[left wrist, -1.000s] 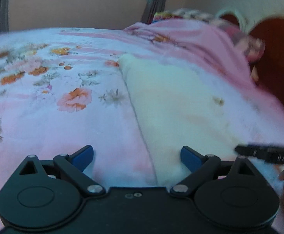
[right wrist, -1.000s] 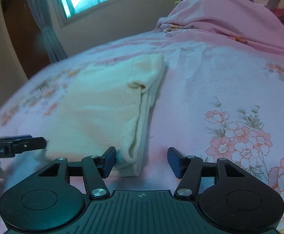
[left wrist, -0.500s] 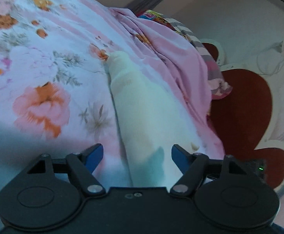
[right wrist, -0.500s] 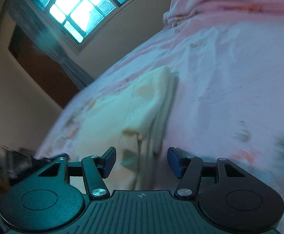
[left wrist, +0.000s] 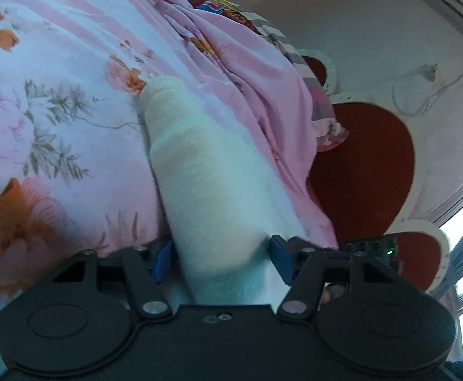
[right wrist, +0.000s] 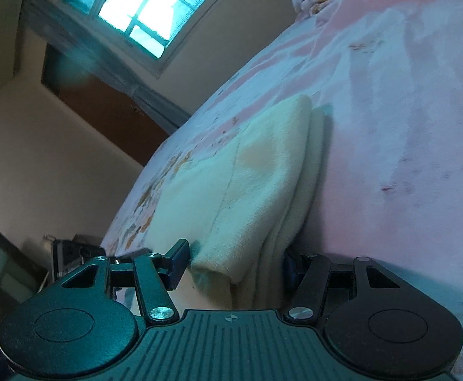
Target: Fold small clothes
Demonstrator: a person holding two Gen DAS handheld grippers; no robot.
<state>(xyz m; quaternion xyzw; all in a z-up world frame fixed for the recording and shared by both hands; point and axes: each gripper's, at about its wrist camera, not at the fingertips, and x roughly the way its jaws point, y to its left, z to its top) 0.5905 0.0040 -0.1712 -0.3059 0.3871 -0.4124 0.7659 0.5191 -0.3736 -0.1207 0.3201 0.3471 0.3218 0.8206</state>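
A cream folded garment (left wrist: pixel 206 174) lies on the pink floral bedsheet (left wrist: pixel 57 95). My left gripper (left wrist: pixel 220 260) is low at its near end. Its jaws are closing, and the cloth fills the space between the blue pads (left wrist: pixel 280 262) without being squeezed. In the right wrist view the same garment (right wrist: pixel 257 174) shows its stacked folded edge. My right gripper (right wrist: pixel 234 263) straddles that near corner. Its left pad (right wrist: pixel 179 260) stands just clear of the cloth and the other pad is half hidden behind the fold. Its jaws are open.
A bunched pink blanket (left wrist: pixel 247 73) and pillows lie beyond the garment, against a red heart-shaped headboard (left wrist: pixel 365 165). The other gripper's black body (left wrist: pixel 371 247) shows at the right. A bright window (right wrist: pixel 155 9) and a brown door (right wrist: pixel 104 108) are beyond the bed's far edge.
Both grippers have rolled and moved in low at the garment's ends. The cloth now lies between each pair of pads. The left jaws have narrowed; the right jaws kept the same width.
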